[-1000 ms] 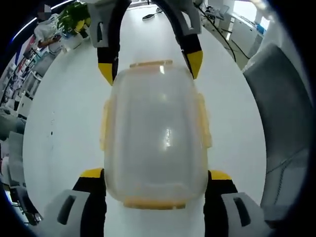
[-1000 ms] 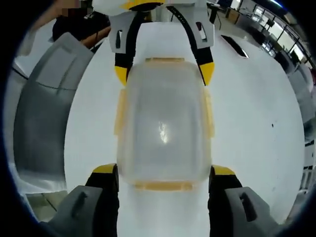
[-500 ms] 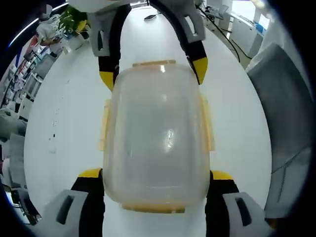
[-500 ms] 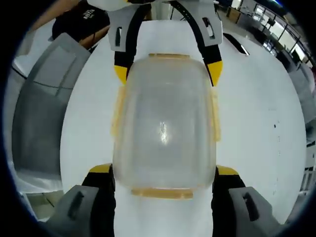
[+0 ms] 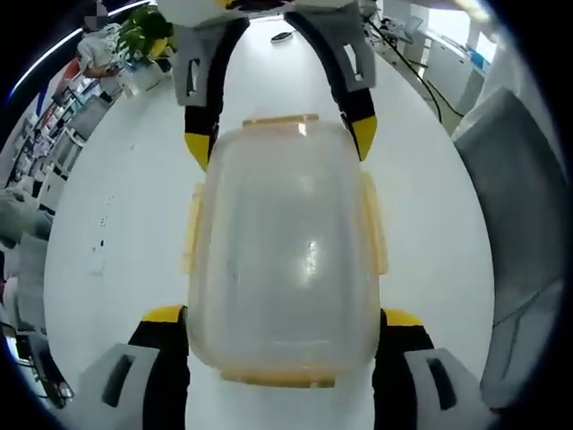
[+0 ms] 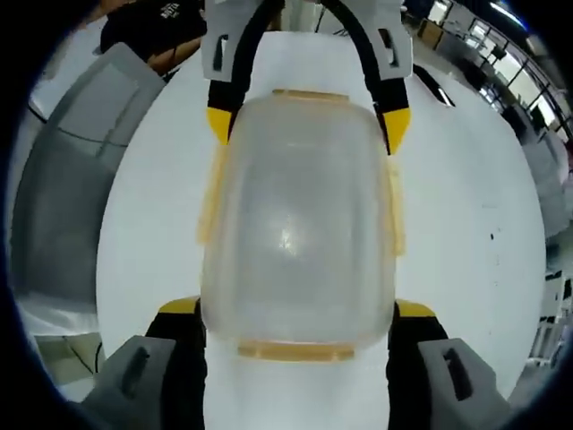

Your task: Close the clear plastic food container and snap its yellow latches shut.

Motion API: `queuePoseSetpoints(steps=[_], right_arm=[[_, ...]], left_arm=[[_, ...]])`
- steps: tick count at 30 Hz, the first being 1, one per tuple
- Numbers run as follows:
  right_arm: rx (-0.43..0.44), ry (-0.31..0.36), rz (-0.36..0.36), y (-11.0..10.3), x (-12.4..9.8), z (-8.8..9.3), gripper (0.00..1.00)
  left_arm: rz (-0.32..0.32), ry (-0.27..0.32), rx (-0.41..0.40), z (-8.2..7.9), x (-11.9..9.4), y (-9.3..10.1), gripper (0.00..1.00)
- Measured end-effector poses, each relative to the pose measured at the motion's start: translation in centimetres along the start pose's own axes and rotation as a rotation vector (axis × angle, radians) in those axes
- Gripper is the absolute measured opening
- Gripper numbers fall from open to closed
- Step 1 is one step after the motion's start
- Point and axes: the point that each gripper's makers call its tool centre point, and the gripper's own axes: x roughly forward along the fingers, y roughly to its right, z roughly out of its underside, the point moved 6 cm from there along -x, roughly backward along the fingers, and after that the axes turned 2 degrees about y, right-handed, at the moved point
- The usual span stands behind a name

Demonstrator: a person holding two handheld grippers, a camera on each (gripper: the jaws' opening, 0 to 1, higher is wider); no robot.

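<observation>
The clear plastic container point(image 5: 286, 242) point(image 6: 295, 224) has its lid on and lies lengthwise between both grippers over a white table point(image 5: 116, 206). Yellow latches run along its long sides point(image 5: 372, 224) point(image 6: 210, 202) and its ends point(image 5: 277, 378) point(image 6: 291, 349); the side latches flare outward. My left gripper point(image 5: 282, 318) has its jaws wide apart, pressed against the near corners. My right gripper point(image 6: 295, 311) clasps the opposite end the same way. Each gripper appears at the far end in the other's view: the right gripper point(image 5: 280, 141) and the left gripper point(image 6: 307, 124).
A grey chair back point(image 5: 519, 224) point(image 6: 63, 179) stands close beside the table. A green plant point(image 5: 143, 27) and small items sit at the table's far end. A person in dark clothes point(image 6: 161, 27) is behind the table.
The container looms a little larger in both views, most in the right gripper view. Both grippers keep the same hold on its ends.
</observation>
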Motion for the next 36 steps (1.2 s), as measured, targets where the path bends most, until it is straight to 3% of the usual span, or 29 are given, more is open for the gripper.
queuePoseSetpoints(steps=[9,13,16,22,26,29,36], right_arm=[[0.025,-0.002,0.016,-0.3,-0.2,0.2,0.81],[0.068,-0.004,0.028,-0.5,-0.7,0.6,0.79],[0.088,-0.003,0.032,-1.1,-1.2,0.9,0.80],[0.158,0.049,0.081,-1.8,-2.4,0.8,0.83],[0.169,0.054,0.089,-2.8,-2.9,1.3,0.95],[0.199,0.057,0.099,-3.7,-3.7,1.5,0.93],[0.313,0.154,0.162,-6.3,-5.8,1.2,0.99]], left_arm=[[-0.033,0.070,-0.058,-0.1,0.0,0.4,0.86],[-0.065,0.061,-0.035,0.2,-0.2,0.6,0.89],[-0.089,0.109,-0.073,-0.1,-0.7,0.8,0.99],[-0.103,0.101,-0.090,0.1,-2.0,1.7,0.99],[-0.112,0.094,-0.078,0.6,-3.3,2.8,0.99],[-0.104,0.104,-0.083,0.9,-4.1,3.8,0.99],[-0.159,0.170,-0.140,1.9,-6.3,5.9,0.99]])
